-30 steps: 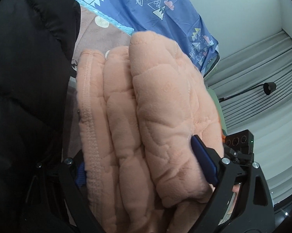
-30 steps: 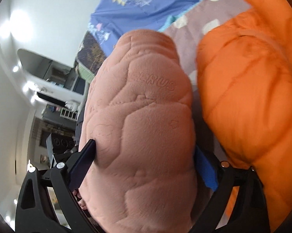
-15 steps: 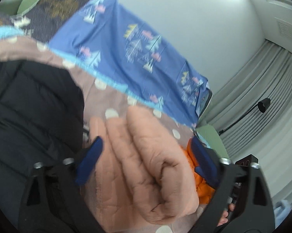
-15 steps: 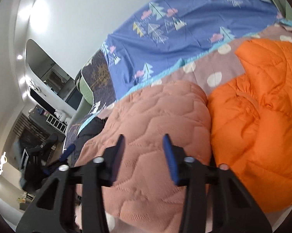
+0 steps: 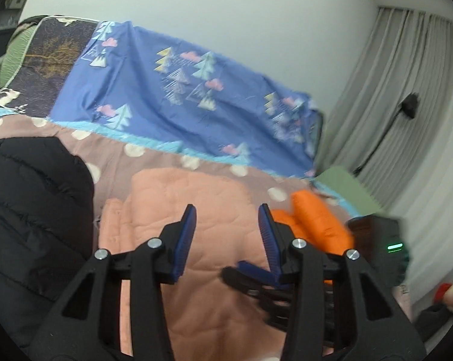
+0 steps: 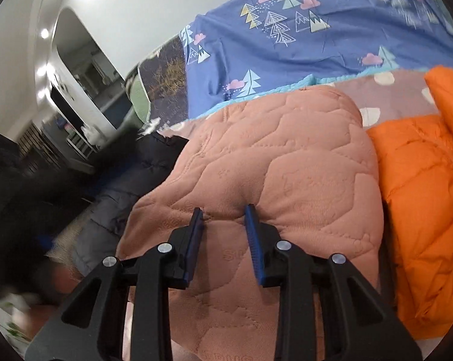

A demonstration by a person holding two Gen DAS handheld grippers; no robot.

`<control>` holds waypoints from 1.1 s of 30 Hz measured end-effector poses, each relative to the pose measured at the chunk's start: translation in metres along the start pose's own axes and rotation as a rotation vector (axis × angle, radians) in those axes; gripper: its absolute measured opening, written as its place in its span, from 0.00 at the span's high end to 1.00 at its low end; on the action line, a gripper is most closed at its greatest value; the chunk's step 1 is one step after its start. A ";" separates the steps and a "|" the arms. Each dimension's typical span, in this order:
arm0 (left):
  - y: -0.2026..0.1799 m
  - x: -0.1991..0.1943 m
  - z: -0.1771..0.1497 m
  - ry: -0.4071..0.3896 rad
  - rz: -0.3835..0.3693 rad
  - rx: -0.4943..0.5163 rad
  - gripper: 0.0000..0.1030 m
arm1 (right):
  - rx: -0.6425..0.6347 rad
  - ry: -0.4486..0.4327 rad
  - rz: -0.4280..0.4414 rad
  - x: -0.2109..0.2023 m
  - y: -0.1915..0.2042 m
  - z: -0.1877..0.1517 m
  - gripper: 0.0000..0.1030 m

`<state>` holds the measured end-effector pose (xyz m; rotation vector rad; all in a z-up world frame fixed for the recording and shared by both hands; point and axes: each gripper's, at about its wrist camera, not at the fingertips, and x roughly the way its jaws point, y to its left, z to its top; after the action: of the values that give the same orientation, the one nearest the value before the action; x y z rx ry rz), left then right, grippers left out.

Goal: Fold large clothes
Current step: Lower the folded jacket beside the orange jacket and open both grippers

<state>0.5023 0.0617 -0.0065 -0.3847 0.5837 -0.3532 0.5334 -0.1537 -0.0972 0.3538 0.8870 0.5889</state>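
Since a second ago both tools have let go of the folded peach garment and drawn back above it; their jaws have just been closing, with nothing between them.

The surface is a bed [image 5: 154, 162] covered in a dusty-brown spread with cream dots and a turquoise border. At its far side a blue sheet [image 5: 178, 102] printed with trees, mountains and pink clouds is draped up against a plain pale wall. Pleated grey curtains [image 5: 407, 90] hang far right, with a black lamp on a thin arm in front of them. In the right wrist view an arched opening [image 6: 76, 69] to the far left shows another room with shelving.

The left tool [image 5: 226, 225] hovers over the near part of the garment, angled downward, its blue-padded fingers partly apart and empty. The right tool [image 5: 256, 273] shows blurred at lower right of that view. In its own view the right tool [image 6: 225, 225] points down at the garment's near edge, fingers narrowly apart, tips just above or brushing the fabric, gripping nothing.

The peach garment [image 6: 271, 165] lies folded in the middle of the bed, a soft quilted fleece with wavy stitched lines and a rounded, puffy outline. To its left is a black puffer jacket [image 5: 34, 210] with horizontal stitched channels. To its right, touching it, is a bright orange puffer jacket [image 6: 422, 195], smooth and creased.
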 end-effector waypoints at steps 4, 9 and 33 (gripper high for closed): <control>0.035 0.057 -0.026 0.133 0.090 -0.087 0.59 | 0.072 0.017 0.094 -0.012 -0.014 0.007 0.71; 0.031 0.061 -0.029 0.122 0.146 -0.028 0.58 | 0.055 -0.144 -0.039 -0.047 -0.005 0.015 0.71; 0.008 0.026 -0.022 0.025 0.230 0.025 0.31 | 0.009 -0.181 -0.213 -0.036 0.014 0.002 0.46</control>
<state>0.5112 0.0525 -0.0385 -0.2858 0.6409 -0.1449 0.5125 -0.1652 -0.0665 0.3107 0.7422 0.3501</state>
